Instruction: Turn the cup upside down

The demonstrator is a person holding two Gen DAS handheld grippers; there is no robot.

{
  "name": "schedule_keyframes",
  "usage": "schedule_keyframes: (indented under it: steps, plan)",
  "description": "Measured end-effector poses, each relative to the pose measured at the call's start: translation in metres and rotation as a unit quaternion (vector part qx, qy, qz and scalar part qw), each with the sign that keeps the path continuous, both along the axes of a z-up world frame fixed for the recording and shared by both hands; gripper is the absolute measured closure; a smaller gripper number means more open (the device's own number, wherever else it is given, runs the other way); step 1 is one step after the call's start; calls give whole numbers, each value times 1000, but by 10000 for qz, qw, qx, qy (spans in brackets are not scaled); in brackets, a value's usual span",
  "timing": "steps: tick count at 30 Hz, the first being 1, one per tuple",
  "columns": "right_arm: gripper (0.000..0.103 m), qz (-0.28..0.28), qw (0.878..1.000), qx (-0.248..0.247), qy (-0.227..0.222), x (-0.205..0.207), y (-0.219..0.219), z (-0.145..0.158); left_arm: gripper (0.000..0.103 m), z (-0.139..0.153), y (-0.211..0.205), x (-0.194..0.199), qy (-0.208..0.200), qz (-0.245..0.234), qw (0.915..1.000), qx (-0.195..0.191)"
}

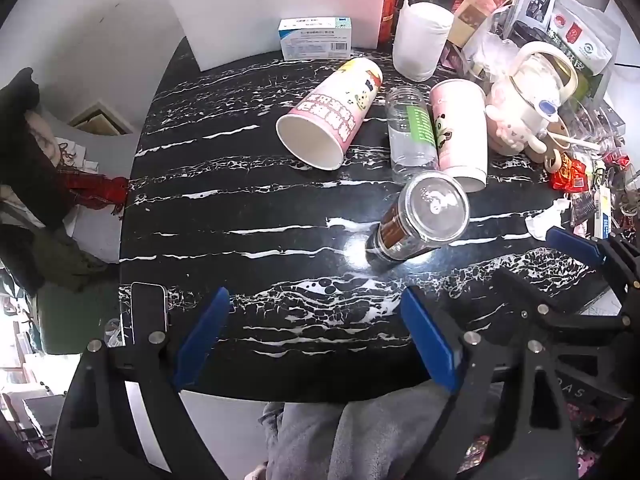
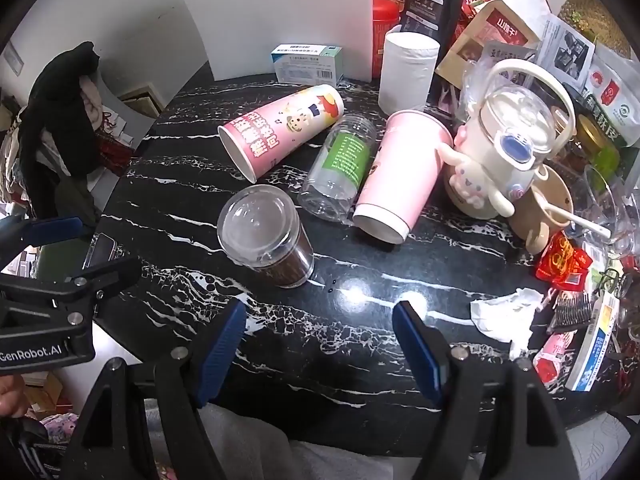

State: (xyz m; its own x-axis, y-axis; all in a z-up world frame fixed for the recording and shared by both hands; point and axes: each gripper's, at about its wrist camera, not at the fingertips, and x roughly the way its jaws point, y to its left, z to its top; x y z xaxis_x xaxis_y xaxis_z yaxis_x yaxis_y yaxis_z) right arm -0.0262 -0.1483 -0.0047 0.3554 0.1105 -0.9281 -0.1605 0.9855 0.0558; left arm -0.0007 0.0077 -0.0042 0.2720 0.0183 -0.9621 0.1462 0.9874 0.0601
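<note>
A clear plastic cup with a brown band [image 1: 420, 220] [image 2: 266, 236] stands on the black marble table [image 1: 240, 240] [image 2: 360, 340] with its closed flat end up. My left gripper [image 1: 316, 332] is open and empty, near the table's front edge, short of the cup. My right gripper [image 2: 320, 340] is open and empty, also at the front edge, with the cup ahead and to the left. The right gripper's blue fingertip [image 1: 572, 244] shows in the left wrist view, and the left gripper's fingertip [image 2: 52, 228] shows in the right wrist view.
Two pink paper cups [image 1: 332, 112] [image 1: 460, 132] [image 2: 280, 132] [image 2: 400, 176] and a clear bottle [image 1: 410, 132] [image 2: 340, 168] lie on their sides behind. A phone [image 1: 148, 312] lies front left. A white jug [image 2: 508, 140], boxes, bags, a crumpled tissue [image 2: 504, 312] and clutter fill the right and back.
</note>
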Motion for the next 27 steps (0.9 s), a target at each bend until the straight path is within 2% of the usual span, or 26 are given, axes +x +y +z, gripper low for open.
schedule_keyframes:
  steps: [27]
  plan:
    - [27, 23, 10000, -33, -4, 4, 1, 1, 16, -1, 1, 2, -20, -3, 10000, -6]
